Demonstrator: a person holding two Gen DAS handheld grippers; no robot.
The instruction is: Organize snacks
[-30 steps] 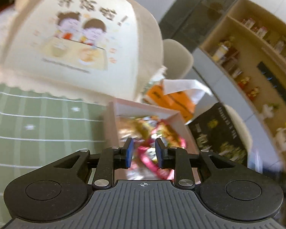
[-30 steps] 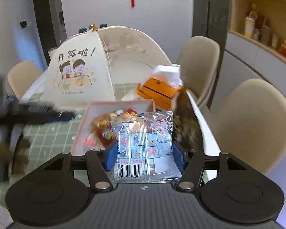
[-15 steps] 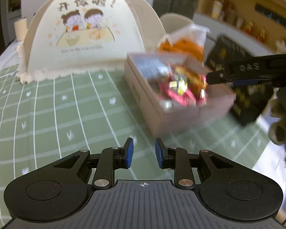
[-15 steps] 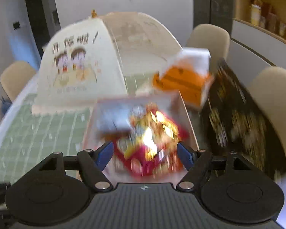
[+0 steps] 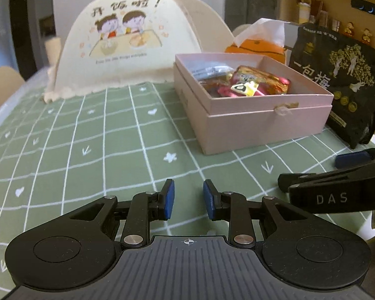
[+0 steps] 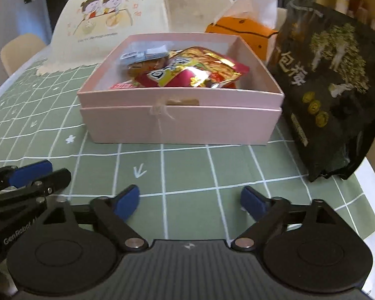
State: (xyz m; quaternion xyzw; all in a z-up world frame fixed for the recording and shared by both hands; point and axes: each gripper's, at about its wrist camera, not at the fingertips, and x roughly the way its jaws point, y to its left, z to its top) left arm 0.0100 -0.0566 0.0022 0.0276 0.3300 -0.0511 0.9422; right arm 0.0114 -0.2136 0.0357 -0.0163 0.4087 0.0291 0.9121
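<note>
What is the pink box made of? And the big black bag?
The pink box looks like stiff matte cardboard: flat walls, crisp edges. The black bag seems glossy plastic or foil film: it crinkles and catches light, though I can't tell which.

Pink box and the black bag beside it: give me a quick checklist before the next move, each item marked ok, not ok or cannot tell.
1. Pink box open on top, snacks inside: ok.
2. Right gripper empty, jaws opening: ok.
3. Left gripper empty, jaws narrowly apart: ok.
4. Black bag upright beside the box, not yet in it: not ok.
5. Room in the box for the bag: cannot tell.
6. Green cloth between grippers and box free of obstacles: ok.
</note>
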